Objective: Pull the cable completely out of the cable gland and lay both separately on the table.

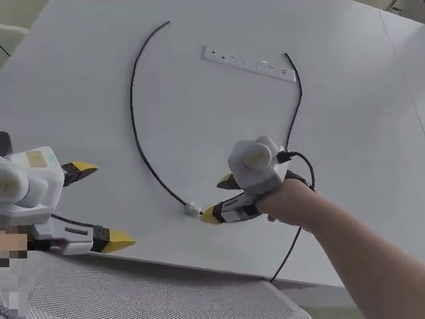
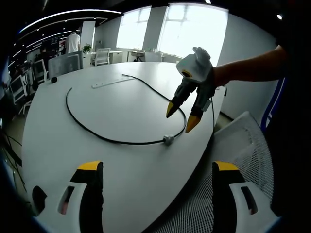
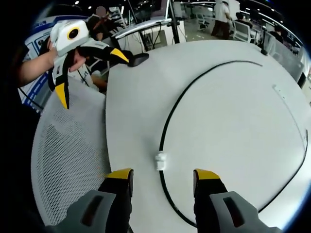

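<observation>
We see the gland point(image 3: 160, 161) lying on the table point(image 1: 345, 133) near its front edge, threaded on the end of the black cable point(image 1: 133, 126) that loops away across the top. Our right gripper point(image 3: 163, 174) has its jaws apart, the gland just ahead of the gap between them. Our left gripper point(image 2: 157, 166), jaws wide and empty, hovers well apart at the table's edge

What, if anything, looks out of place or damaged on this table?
Nothing stands out. The black cable lies in a wide loop on the white table, with the cable gland threaded on it near the front edge. The power strip lies flat at the far side.
</observation>
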A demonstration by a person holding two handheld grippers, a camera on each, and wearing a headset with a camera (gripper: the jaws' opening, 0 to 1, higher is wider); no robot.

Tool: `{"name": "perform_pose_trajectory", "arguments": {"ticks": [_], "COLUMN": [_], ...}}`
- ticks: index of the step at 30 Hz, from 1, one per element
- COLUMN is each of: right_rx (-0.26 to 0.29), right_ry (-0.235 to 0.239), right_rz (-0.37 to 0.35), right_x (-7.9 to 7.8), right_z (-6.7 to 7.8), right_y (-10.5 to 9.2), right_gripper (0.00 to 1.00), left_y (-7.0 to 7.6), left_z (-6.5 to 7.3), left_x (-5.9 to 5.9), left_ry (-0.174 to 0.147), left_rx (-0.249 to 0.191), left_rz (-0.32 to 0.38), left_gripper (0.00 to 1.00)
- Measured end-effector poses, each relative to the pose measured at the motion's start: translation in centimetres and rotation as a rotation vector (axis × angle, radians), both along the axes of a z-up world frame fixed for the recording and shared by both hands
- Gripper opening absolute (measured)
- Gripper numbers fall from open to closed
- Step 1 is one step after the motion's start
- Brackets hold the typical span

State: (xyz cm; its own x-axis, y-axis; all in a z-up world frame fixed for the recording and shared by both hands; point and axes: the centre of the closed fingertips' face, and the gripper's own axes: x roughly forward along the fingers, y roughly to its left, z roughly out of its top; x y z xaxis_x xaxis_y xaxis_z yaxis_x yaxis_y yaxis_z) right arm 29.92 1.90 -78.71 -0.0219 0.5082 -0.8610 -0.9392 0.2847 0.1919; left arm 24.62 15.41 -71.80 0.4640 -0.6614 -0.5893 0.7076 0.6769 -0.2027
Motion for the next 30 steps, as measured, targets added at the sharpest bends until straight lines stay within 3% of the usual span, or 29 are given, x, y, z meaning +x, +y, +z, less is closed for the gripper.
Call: {"name": "perform_pose_trajectory", "arguments": {"ticks": [13, 30], "right_rx": [-0.034, -0.042], "right_ry": [0.050, 0.077], "right_rz": [0.032, 0.053], "right_x": [-0.6, -1.0], "right_z": [-3.1, -3.7], "right_y": [0.8, 1.3], "right_gripper": [0.37, 0.19], "left_y": [0.0, 0.2], "left_z": [-0.2, -0.2], "left_x": [-0.3, -0.1], "left_ry": [0.007, 0.010], "left_rx": [0.005, 0.001], "left_rz": [-0.009, -0.022], "left_gripper": [0.92, 0.90]}}
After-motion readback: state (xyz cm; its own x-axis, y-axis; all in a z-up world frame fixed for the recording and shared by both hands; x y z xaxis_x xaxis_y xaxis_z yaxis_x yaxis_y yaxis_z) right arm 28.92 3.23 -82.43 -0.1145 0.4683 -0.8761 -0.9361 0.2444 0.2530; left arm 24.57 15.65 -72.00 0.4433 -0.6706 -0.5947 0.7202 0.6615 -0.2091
